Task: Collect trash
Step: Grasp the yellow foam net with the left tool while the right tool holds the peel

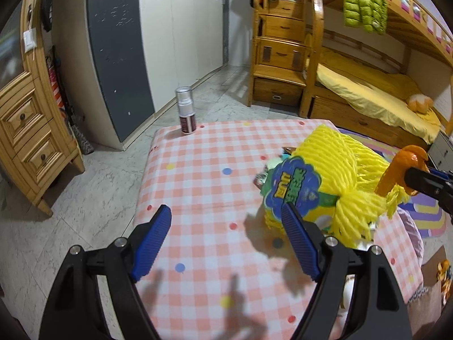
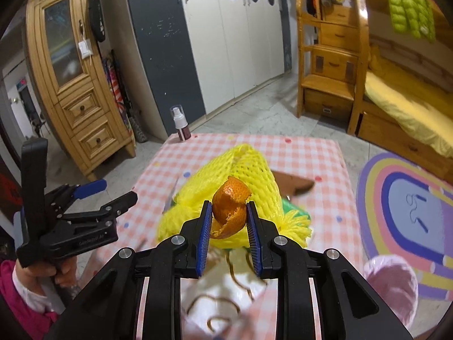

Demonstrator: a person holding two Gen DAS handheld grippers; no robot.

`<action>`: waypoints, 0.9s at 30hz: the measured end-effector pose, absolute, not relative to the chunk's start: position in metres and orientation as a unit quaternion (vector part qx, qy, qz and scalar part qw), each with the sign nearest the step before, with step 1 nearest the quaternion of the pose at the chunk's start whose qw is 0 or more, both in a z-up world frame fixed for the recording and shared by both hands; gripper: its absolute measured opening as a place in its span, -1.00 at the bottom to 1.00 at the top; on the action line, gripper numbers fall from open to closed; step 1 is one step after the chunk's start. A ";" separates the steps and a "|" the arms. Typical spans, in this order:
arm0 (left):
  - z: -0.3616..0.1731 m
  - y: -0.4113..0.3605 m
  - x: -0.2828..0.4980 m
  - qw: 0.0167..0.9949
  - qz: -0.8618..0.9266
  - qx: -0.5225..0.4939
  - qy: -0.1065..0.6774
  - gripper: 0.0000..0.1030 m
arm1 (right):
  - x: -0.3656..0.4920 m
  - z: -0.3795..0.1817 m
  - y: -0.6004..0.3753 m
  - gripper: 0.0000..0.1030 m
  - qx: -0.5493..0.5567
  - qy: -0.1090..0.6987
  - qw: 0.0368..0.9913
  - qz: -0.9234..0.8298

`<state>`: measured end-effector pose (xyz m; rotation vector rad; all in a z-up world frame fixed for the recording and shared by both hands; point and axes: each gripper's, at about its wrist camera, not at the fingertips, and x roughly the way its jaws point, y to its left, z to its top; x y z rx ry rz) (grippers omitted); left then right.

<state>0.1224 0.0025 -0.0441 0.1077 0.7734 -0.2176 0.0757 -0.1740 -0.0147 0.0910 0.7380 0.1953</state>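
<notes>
Peel (image 2: 228, 209) sat pinched in my right hand-held gripper (image 2: 229, 221), lifted above the net (image 2: 249, 167); my left hand-held gripper (image 1: 226, 240) gaped empty beside the net. Next: carry it to the pink bag (image 2: 390, 280).

The right gripper (image 2: 229, 215) points forward and down, and its two blue pads squeeze a curled piece of orange peel (image 2: 230, 208) between them. The left gripper (image 1: 226, 238) also tilts down, with its blue fingers (image 1: 153, 240) spread wide apart and nothing between them. A hand (image 2: 56, 272) in a pink sleeve (image 2: 17, 297) grips its black handle.
</notes>
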 end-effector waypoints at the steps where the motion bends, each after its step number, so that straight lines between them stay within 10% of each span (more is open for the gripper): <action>1: -0.044 0.000 0.118 0.919 -0.109 0.055 0.376 0.51 | 0.070 -0.014 -0.177 -0.51 0.048 0.358 0.928 0.092; 27: -0.063 -0.095 0.088 0.900 -0.155 0.094 0.397 0.65 | 0.012 -0.008 -0.251 -0.59 0.079 0.318 0.945 -0.004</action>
